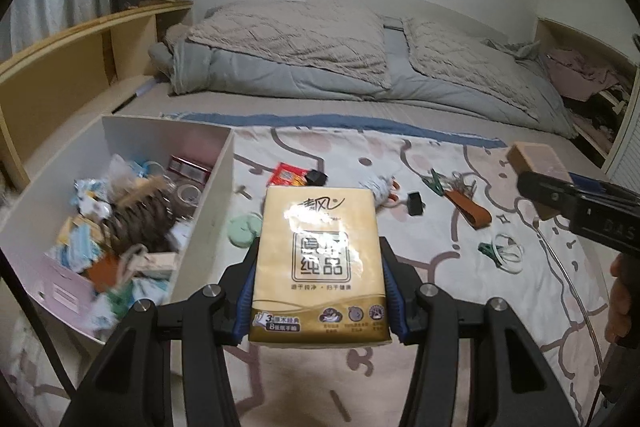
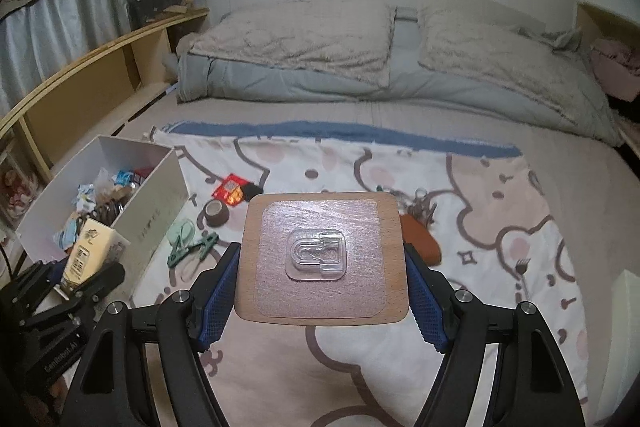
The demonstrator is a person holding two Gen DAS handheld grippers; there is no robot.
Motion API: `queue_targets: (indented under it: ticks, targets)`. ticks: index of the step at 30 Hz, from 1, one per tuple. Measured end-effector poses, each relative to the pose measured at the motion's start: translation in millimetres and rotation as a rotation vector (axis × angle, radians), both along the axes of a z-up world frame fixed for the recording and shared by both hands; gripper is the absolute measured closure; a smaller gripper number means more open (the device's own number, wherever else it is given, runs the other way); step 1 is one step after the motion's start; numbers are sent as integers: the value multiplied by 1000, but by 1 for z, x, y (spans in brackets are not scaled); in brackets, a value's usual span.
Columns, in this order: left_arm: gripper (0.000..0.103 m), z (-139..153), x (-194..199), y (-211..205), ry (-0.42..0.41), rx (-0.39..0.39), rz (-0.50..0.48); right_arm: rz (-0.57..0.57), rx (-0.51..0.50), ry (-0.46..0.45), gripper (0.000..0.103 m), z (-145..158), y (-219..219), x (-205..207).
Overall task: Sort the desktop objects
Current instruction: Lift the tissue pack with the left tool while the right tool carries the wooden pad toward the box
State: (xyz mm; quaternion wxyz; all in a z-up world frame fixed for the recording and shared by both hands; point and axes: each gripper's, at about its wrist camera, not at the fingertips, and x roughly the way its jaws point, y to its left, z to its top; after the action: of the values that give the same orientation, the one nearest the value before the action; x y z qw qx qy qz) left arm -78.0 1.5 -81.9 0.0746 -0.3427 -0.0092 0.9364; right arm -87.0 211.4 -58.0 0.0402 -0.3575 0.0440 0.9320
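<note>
In the left wrist view my left gripper is shut on a gold tissue pack, held above the patterned blanket. The same pack shows at the lower left of the right wrist view, beside the white box. My right gripper is shut on a square wooden board with a clear stick-on hook on top. From the left wrist view that board is at the right, in the right gripper.
The white box at the left holds several small items. On the blanket lie a red packet, black clips, a brown key fob, green clips and a tape roll. Bedding is piled behind.
</note>
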Motion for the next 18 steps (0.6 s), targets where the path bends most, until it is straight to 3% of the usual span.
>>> queue_targets:
  ticks: [18]
  targets:
    - [51, 84, -1, -84, 106, -32, 109, 139, -5, 89, 26, 38, -72, -8]
